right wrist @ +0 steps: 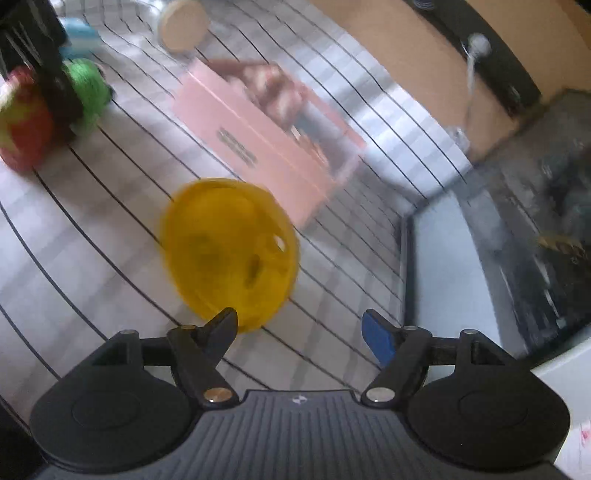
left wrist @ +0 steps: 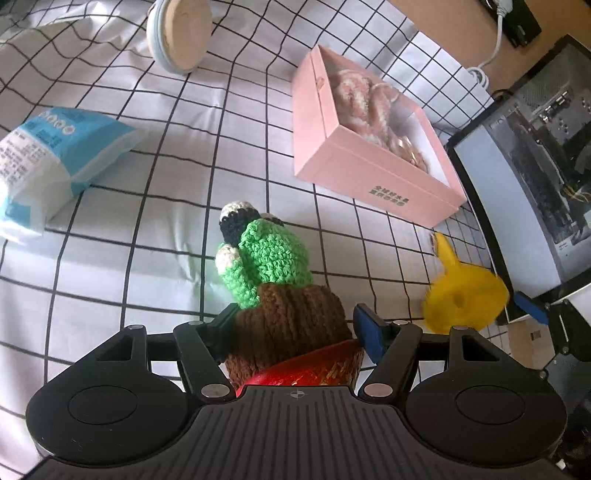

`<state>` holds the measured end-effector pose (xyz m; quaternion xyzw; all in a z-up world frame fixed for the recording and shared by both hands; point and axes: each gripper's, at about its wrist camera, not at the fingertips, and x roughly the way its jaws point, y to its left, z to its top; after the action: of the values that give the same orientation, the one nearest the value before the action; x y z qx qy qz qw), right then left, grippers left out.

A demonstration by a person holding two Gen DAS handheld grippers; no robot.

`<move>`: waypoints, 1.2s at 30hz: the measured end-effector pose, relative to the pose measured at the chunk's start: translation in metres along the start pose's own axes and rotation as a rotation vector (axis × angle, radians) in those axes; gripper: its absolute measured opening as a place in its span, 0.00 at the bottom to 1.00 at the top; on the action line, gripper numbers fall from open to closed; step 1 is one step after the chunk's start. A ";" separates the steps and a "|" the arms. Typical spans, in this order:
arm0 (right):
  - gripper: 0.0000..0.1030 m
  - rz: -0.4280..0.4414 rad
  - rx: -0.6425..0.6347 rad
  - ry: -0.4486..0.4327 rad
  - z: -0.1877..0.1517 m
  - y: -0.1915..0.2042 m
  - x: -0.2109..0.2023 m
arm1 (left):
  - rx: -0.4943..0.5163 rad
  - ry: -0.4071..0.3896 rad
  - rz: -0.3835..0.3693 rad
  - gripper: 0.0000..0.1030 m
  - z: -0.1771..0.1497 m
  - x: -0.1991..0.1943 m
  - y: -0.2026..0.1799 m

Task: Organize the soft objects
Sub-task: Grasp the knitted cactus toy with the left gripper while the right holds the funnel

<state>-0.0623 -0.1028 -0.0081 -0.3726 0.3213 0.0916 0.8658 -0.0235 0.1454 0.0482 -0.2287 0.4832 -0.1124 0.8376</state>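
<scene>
Mid-carry of one soft toy, by the look of it: left claw [left wrist: 291, 325] clamped on the brown knitted base of the crocheted cactus [left wrist: 271, 258], held clear above the checked sheet [left wrist: 166, 177]. Right claw [right wrist: 299, 328] spread wide and empty, hovering just behind the yellow plush [right wrist: 229, 251] lying on the sheet; right view badly smeared, so contact cannot be judged. Pink box [left wrist: 369, 173] ahead and to the right, open-topped, with a pink fluffy toy [left wrist: 365, 107] already inside. Blue-and-white packet [left wrist: 55, 155] well apart on the left, round cushion [left wrist: 181, 33] at the far edge. Likely next: carry the cactus over the box rim and release into the free space beside the fluffy toy, then close on the yellow plush squarely, since soft fabric slips under a shallow pinch
</scene>
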 end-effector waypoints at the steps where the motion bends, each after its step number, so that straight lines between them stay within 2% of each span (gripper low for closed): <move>1: 0.72 0.034 0.028 0.007 -0.003 -0.009 0.000 | -0.006 0.000 -0.004 0.70 0.000 0.000 0.001; 3: 0.71 0.193 0.141 0.008 -0.006 -0.033 -0.009 | -0.007 -0.004 -0.006 0.70 -0.001 0.000 0.000; 5: 0.71 0.410 0.271 -0.027 -0.003 -0.059 -0.024 | -0.006 -0.005 -0.007 0.70 -0.001 0.000 0.000; 6: 0.72 0.482 0.314 -0.065 0.000 -0.067 -0.032 | -0.007 -0.006 -0.008 0.70 -0.001 0.000 0.000; 7: 0.72 0.514 0.348 -0.108 0.005 -0.074 -0.039 | -0.007 -0.007 -0.009 0.70 -0.001 0.000 0.000; 8: 0.74 0.522 0.386 -0.165 0.012 -0.080 -0.048 | -0.008 -0.008 -0.009 0.70 -0.002 0.000 0.000; 10: 0.80 0.481 0.447 -0.229 0.027 -0.085 -0.053 | -0.007 -0.009 -0.011 0.70 -0.002 0.000 0.000; 13: 0.80 0.302 0.532 -0.245 0.053 -0.079 -0.041 | 0.003 -0.001 -0.013 0.70 -0.002 0.000 0.000; 15: 0.80 0.244 0.586 -0.214 0.065 -0.073 -0.020 | 0.007 0.005 -0.014 0.70 -0.001 0.000 0.000; 17: 0.80 0.254 0.623 -0.140 0.071 -0.068 0.006 | 0.012 0.013 -0.014 0.70 -0.001 -0.001 -0.002; 19: 0.80 0.260 0.607 -0.074 0.073 -0.059 0.024 | 0.017 0.016 -0.018 0.70 -0.002 -0.001 -0.001; 22: 0.80 0.212 0.587 -0.007 0.061 -0.046 0.032 | 0.014 0.016 -0.025 0.70 -0.002 -0.001 0.001; 25: 0.81 0.231 0.616 -0.014 0.034 -0.042 0.023 | 0.009 0.006 -0.037 0.70 -0.003 -0.002 0.003; 29: 0.89 0.231 0.718 -0.034 0.008 -0.040 0.020 | 0.006 0.000 -0.039 0.71 -0.004 -0.003 0.004; 32: 0.89 0.318 0.805 0.004 0.002 -0.045 0.028 | 0.012 0.000 -0.031 0.71 -0.004 -0.002 0.002; 34: 0.89 0.429 0.862 0.045 -0.002 -0.048 0.036 | 0.018 0.001 -0.025 0.71 -0.004 -0.002 0.000; 36: 0.90 0.490 0.911 0.075 -0.009 -0.047 0.043 | 0.022 0.003 -0.021 0.71 -0.004 -0.001 -0.001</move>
<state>-0.0143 -0.1458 -0.0116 0.1250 0.4371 0.1291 0.8813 -0.0279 0.1443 0.0478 -0.2242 0.4807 -0.1269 0.8382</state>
